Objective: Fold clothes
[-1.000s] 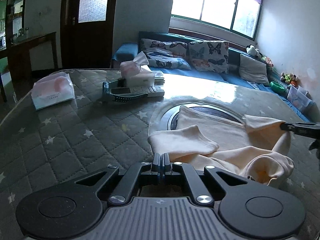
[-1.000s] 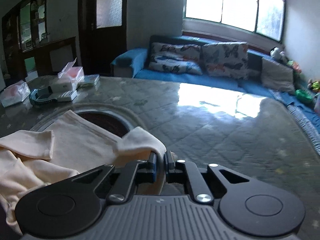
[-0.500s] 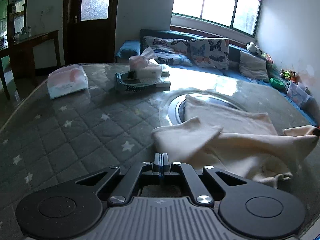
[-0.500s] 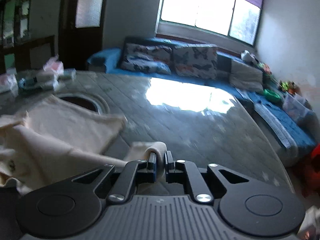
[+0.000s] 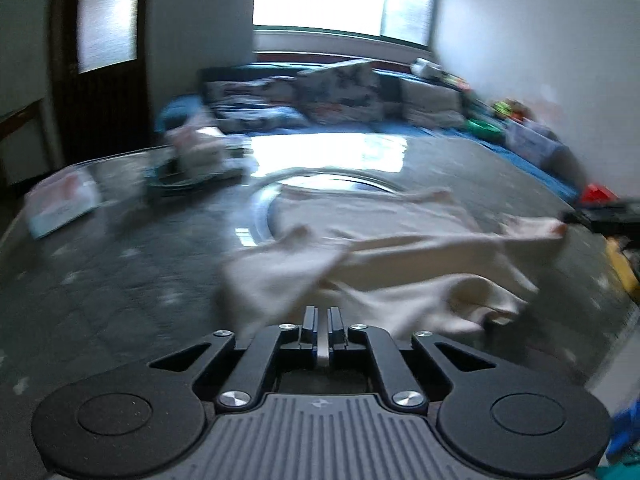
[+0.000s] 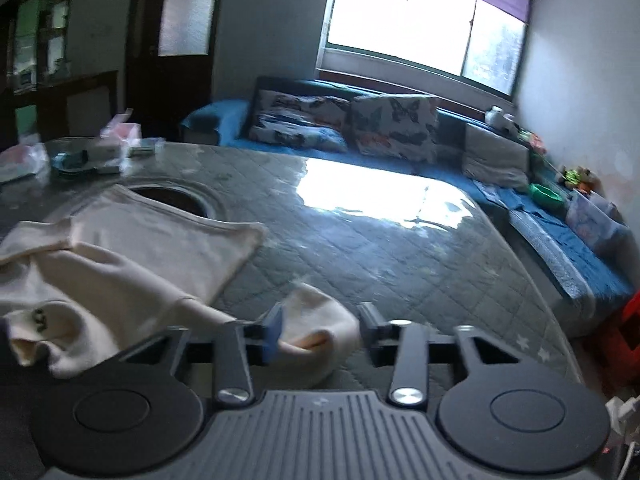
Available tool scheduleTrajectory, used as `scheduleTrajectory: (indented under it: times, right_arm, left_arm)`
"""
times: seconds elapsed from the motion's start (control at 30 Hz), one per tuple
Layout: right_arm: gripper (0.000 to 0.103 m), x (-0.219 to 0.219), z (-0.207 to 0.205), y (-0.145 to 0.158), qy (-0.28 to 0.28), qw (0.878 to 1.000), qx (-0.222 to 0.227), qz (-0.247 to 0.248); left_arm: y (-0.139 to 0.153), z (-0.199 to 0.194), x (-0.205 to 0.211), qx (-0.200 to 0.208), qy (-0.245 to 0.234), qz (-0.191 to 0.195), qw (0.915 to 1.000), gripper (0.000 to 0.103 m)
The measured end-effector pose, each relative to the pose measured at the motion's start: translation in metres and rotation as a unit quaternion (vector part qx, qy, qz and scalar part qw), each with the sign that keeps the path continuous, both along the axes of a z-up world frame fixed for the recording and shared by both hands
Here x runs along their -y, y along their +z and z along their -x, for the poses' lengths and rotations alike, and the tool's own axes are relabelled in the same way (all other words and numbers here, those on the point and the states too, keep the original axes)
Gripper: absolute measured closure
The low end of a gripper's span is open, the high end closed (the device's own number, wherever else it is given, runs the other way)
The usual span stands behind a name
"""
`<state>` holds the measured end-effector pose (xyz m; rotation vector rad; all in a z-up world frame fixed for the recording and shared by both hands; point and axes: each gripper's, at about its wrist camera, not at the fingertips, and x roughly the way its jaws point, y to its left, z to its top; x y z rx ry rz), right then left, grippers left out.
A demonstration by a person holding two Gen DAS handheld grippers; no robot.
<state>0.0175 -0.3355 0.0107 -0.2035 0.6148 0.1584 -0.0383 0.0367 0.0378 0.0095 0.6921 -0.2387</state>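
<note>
Roughly, from the left: a tissue pack (image 5: 60,204) and a blurred clutter of boxes (image 5: 196,160) sit at the desk's (image 6: 400,240) far left corner, well clear of the work. The left gripper (image 5: 323,314) is low at the near edge. Its jaws are narrow, with a pale strip between them that looks like the shirt's (image 5: 400,240) near edge (the view is smeared, so that is a judgement). Pinching there would pin that side while the other is drawn out.

The cream shirt lies rumpled across the desk's middle, partly over a dark round inset (image 6: 168,196). One sleeve is stretched rightward to the right gripper (image 6: 320,316). Those jaws stand wide, and the cuff (image 6: 316,330) rests slack between them, gripped by neither. That fits either letting the sleeve go after spreading it or closing in to take it.

Right of that the quilted top is bare and glare-struck, and the sofa (image 6: 400,136) beyond is no obstacle. Only the shirt's own bunched folds stand in the way.
</note>
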Motion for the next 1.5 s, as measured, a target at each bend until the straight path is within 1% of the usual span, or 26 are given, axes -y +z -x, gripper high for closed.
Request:
scheduleTrajectory:
  times: [0.07,0.13,0.2,0.23,0.33,0.4,0.57,0.73,0.77,0.8,0.83,0.87,0.9,0.97,1.0,1.07,1.1,1.13,1.2,1.27,1.4,1.47,1.5]
  right_arm:
    - [0.058,-0.007,0.004,0.002,0.022,1.000,0.001,-0.010]
    - [0.054,-0.012,0.006,0.002,0.042,0.999,-0.005,-0.022]
    - [0.054,-0.021,0.008,0.001,0.069,0.997,-0.020,-0.032]
    - [0.054,-0.027,0.010,-0.001,0.088,0.995,-0.027,-0.034]
    - [0.054,-0.046,0.018,-0.005,0.135,0.989,-0.044,-0.035]
    - [0.054,-0.057,0.024,-0.008,0.163,0.984,-0.055,-0.038]
    - [0.054,-0.084,0.031,-0.015,0.214,0.973,-0.074,-0.040]
    - [0.054,-0.103,0.030,-0.028,0.235,0.967,-0.091,-0.038]
    - [0.055,-0.105,0.029,-0.031,0.237,0.966,-0.094,-0.034]
    - [0.058,-0.108,0.029,-0.034,0.238,0.966,-0.097,-0.029]
    - [0.059,-0.111,0.028,-0.038,0.239,0.965,-0.100,-0.023]
    - [0.061,-0.113,0.028,-0.041,0.240,0.965,-0.102,-0.019]
    - [0.070,-0.114,0.028,-0.042,0.240,0.965,-0.104,-0.017]
    - [0.079,-0.112,0.029,-0.041,0.238,0.966,-0.103,-0.016]
    - [0.086,-0.110,0.029,-0.039,0.238,0.966,-0.101,-0.017]
    - [0.089,-0.107,0.031,-0.035,0.239,0.966,-0.099,-0.018]
    - [0.093,-0.104,0.033,-0.029,0.244,0.965,-0.097,-0.021]
    - [0.100,-0.101,0.036,-0.025,0.249,0.963,-0.097,-0.022]
    - [0.100,-0.098,0.042,-0.018,0.264,0.959,-0.103,-0.018]
    - [0.100,-0.095,0.048,-0.013,0.278,0.954,-0.108,-0.015]
    - [0.097,-0.099,0.045,-0.013,0.281,0.954,-0.107,-0.019]
    - [0.095,-0.101,0.043,-0.014,0.282,0.953,-0.106,-0.021]
    - [0.092,-0.102,0.043,-0.014,0.282,0.953,-0.106,-0.023]
  left_arm:
    - [-0.003,-0.003,0.019,-0.003,-0.029,-0.001,0.9996,0.089]
    - [-0.006,-0.005,0.036,-0.006,-0.055,0.000,0.9985,0.082]
    - [-0.009,-0.007,0.051,-0.006,-0.076,-0.004,0.9971,0.067]
    - [-0.010,-0.007,0.058,-0.005,-0.085,-0.007,0.9963,0.065]
    - [-0.015,-0.009,0.075,-0.004,-0.111,-0.015,0.9937,0.065]
    - [-0.019,-0.011,0.082,-0.010,-0.124,-0.016,0.9921,0.064]
    - [-0.030,-0.014,0.090,-0.018,-0.130,-0.037,0.9906,0.064]
    - [-0.037,-0.016,0.093,-0.015,-0.134,-0.054,0.9894,0.066]
    - [-0.038,-0.016,0.094,-0.012,-0.136,-0.058,0.9890,0.072]
    - [-0.038,-0.015,0.094,-0.009,-0.139,-0.060,0.9884,0.082]
    - [-0.038,-0.015,0.095,-0.007,-0.143,-0.061,0.9878,0.088]
    - [-0.038,-0.014,0.095,-0.006,-0.146,-0.061,0.9875,0.092]
    - [-0.038,-0.014,0.095,-0.005,-0.147,-0.061,0.9872,0.095]
    - [-0.036,-0.012,0.093,0.002,-0.151,-0.065,0.9864,0.097]
    - [-0.033,-0.011,0.092,0.005,-0.153,-0.063,0.9862,0.097]
    - [-0.026,-0.006,0.086,0.011,-0.160,-0.058,0.9854,0.097]
    - [-0.022,-0.003,0.083,0.013,-0.164,-0.056,0.9848,0.098]
    - [-0.018,0.000,0.080,0.015,-0.168,-0.054,0.9842,0.098]
    - [-0.012,0.006,0.074,0.016,-0.178,-0.052,0.9826,0.098]
    - [-0.010,0.012,0.069,0.010,-0.193,-0.051,0.9799,0.102]
    - [-0.016,0.026,0.067,-0.002,-0.230,-0.072,0.9706,0.102]
    - [-0.018,0.029,0.067,-0.006,-0.236,-0.078,0.9686,0.102]
    - [-0.018,0.029,0.067,-0.006,-0.235,-0.080,0.9687,0.102]
